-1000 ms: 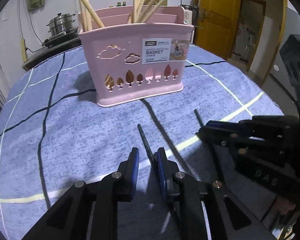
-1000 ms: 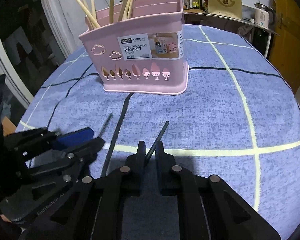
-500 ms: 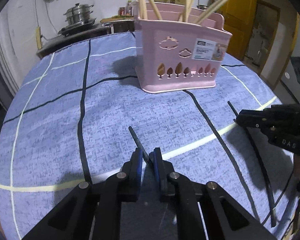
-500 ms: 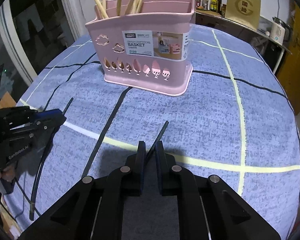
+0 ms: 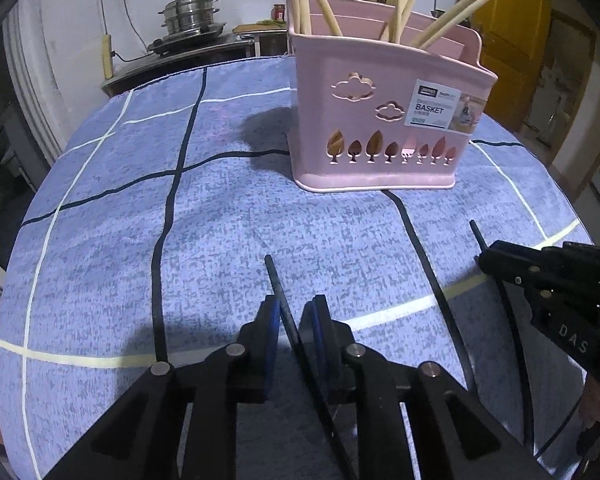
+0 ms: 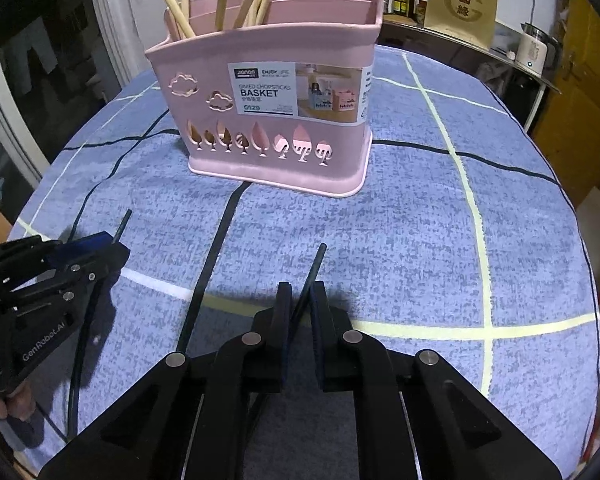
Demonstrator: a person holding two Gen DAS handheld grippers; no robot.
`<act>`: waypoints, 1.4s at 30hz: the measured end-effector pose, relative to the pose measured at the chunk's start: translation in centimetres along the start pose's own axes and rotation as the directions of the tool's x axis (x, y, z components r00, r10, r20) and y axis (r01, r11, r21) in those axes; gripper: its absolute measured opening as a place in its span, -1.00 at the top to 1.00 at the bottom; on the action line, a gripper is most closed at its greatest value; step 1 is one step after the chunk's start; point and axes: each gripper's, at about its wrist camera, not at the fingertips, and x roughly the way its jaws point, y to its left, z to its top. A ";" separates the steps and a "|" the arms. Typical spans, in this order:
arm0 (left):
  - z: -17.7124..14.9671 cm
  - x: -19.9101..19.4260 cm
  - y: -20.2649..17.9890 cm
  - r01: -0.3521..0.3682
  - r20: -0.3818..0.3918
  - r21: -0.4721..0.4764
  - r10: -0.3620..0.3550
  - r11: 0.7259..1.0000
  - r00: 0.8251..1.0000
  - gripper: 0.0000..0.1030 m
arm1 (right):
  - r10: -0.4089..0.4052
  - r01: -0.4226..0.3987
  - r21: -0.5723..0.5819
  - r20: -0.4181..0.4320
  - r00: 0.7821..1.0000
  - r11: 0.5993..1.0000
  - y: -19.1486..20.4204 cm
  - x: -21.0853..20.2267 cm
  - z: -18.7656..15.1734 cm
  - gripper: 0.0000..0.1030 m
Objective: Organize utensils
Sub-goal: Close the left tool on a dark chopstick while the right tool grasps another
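A: Which way does the black chopstick (image 5: pixel 278 286) in the left tongs (image 5: pixel 294 312) point?

B: Its long axis runs forward out of the jaws and leans slightly left in the left wrist view. The tip sticks out past the blue pads, aimed across the blue checked cloth (image 5: pixel 220 240) toward the pink basket (image 5: pixel 384 120). The rear part passes back down under the tongs.

A: And the other chopstick (image 6: pixel 314 268)?

B: It sits in the right tongs (image 6: pixel 300 300), and its tip leans a little right in the right wrist view, also toward the basket.

A: How are the two tongs posed?

B: Both tilt steeply down at the bench. The left tongs have been closing, with the stick between the pads. From the right wrist view they show at the left edge, fingers wrapped round the handle below, the thin stick poking out ahead.

A: Are both gripping?

B: Yes. Each pair is closed narrowly on its own black chopstick, pads pressing both sides of it.

A: Where is the basket relative to them?

B: Ahead of both tongs, well apart, standing upright on the cloth. Pale wooden chopsticks (image 5: pixel 328 12) lean out of its top in several directions. A label reading BASKET faces the cameras.
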 end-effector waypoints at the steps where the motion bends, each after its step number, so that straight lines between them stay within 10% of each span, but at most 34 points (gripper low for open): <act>1: 0.1 0.0 0.1 0.001 -0.006 -0.008 -0.001 1.000 1.000 0.83 | 0.022 -0.022 0.012 0.000 1.000 1.000 -0.1 0.0 0.1 0.85; 16: 3.5 -5.4 1.2 0.095 0.087 -0.038 -0.092 0.995 0.992 0.89 | 0.100 -0.102 -0.002 0.167 0.981 0.995 -0.6 -6.3 2.4 0.88; 31: 6.7 -15.8 1.2 0.149 0.306 0.012 -0.146 0.989 0.941 0.91 | 0.130 -0.118 -0.054 0.391 0.911 0.992 0.5 -14.9 4.3 0.91; 42: 5.5 -17.5 0.5 0.165 0.322 0.039 -0.169 0.986 0.932 0.91 | 0.132 -0.114 -0.068 0.415 0.900 0.991 0.7 -15.8 3.6 0.91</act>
